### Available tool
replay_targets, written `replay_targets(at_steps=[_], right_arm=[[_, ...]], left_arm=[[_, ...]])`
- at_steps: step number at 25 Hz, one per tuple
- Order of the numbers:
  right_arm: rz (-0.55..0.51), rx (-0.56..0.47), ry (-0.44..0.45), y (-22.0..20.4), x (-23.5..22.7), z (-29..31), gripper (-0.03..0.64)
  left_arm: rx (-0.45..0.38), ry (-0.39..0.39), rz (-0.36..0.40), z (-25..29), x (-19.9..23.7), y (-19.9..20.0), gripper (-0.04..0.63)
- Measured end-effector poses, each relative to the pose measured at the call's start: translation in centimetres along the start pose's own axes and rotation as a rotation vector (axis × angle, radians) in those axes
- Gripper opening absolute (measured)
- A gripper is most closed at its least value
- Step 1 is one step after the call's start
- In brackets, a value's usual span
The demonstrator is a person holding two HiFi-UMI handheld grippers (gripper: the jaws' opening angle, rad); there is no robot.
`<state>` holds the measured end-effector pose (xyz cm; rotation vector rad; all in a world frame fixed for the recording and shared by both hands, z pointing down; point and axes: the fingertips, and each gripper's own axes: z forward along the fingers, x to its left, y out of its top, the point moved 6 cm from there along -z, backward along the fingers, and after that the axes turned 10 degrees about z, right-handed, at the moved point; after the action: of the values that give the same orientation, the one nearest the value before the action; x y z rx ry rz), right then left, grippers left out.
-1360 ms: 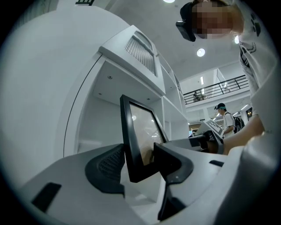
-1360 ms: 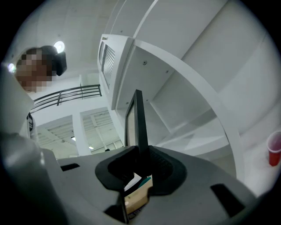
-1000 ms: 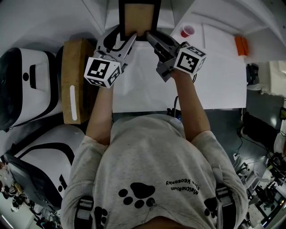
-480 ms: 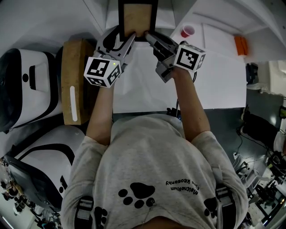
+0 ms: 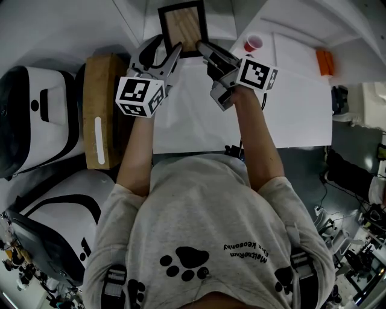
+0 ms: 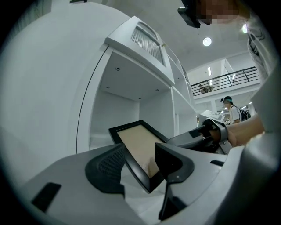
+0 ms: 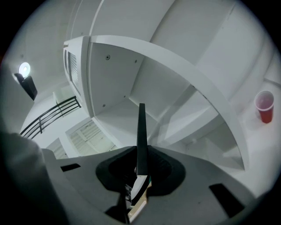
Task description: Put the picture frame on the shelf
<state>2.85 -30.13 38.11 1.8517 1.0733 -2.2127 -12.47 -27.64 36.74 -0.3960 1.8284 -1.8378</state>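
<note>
The picture frame [image 5: 183,27], a black border around a tan panel, is held level in front of the white shelf [image 5: 224,17], slightly skewed. My left gripper [image 5: 172,50] has the frame's near left corner [image 6: 139,151] between its jaws, and both jaws touch it. My right gripper [image 5: 201,46] is shut on the near right edge. In the right gripper view the frame [image 7: 141,132] stands edge-on between the jaws, which have just been closing on it. The open shelf compartment [image 6: 115,113] lies straight ahead.
A red cup [image 5: 253,42] stands on the white table [image 5: 289,105] to the right of the shelf, with an orange object [image 5: 325,60] further right. A cardboard box [image 5: 99,108] and white-and-black machines [image 5: 36,114] are at the left.
The frame has turned a little and its far end has tipped away, so it looks smaller. The right gripper has rolled slightly. Both hands stay almost in place.
</note>
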Motion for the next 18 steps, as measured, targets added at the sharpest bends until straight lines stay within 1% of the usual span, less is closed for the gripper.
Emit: replay_targets(at_steps=[6,8,10,15,18], right_arm=[[0.112,-0.06,0.036,-0.1,0.0,0.0,0.091],[0.128,-0.074,0.053,0.0,0.1,0.1,0.089],[0.144,-0.09,0.052,0.0,0.0,0.2,0.089],[0.222,-0.145,0.041,0.1,-0.2,0.4,0.089],[0.243,-0.171,0.036,0.3,-0.2,0.4,0.089]], left_arm=[[-0.015,0.007,0.016,-0.1,-0.2,0.7,0.219],[-0.011,0.008,0.032,-0.3,-0.3,0.8,0.219],[-0.008,0.009,0.063,-0.6,-0.3,1.1,0.219],[0.01,0.013,0.169,-1.4,-0.8,2.0,0.219],[0.029,0.017,0.199,-1.8,-1.4,1.9,0.219]])
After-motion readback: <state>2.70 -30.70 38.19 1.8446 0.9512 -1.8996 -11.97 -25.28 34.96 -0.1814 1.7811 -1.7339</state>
